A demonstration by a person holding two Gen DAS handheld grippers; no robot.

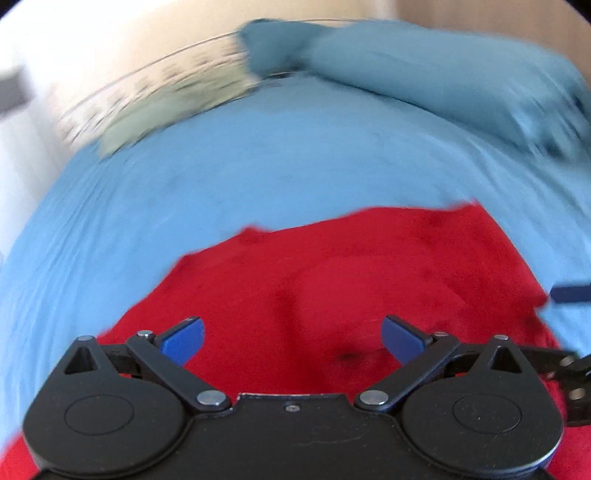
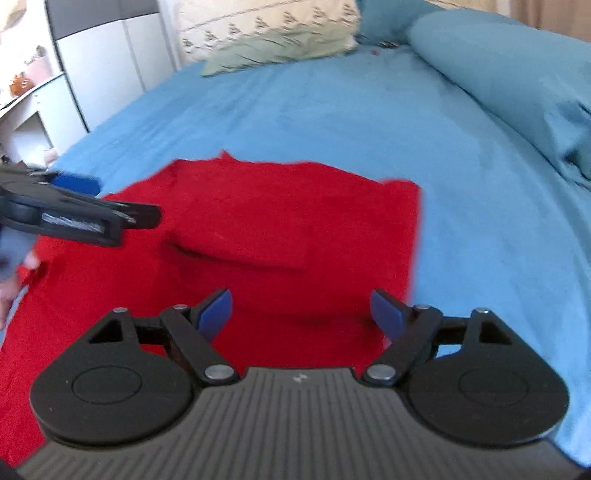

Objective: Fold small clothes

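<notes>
A red garment (image 1: 332,266) lies spread flat on the blue bed sheet (image 1: 184,177); in the right wrist view the garment (image 2: 280,221) shows a pocket-like fold near its middle. My left gripper (image 1: 293,338) is open and empty, hovering over the garment's near part. My right gripper (image 2: 301,314) is open and empty over the garment's near right side. The left gripper also shows from the side in the right wrist view (image 2: 74,199), over the garment's left edge. A blue fingertip of the right gripper (image 1: 570,293) shows at the right edge of the left wrist view.
A rolled teal duvet (image 2: 517,74) lies along the bed's right side. A patterned pale pillow (image 2: 273,33) lies at the head of the bed. White furniture with shelves (image 2: 55,85) stands left of the bed. The sheet (image 2: 332,118) stretches beyond the garment.
</notes>
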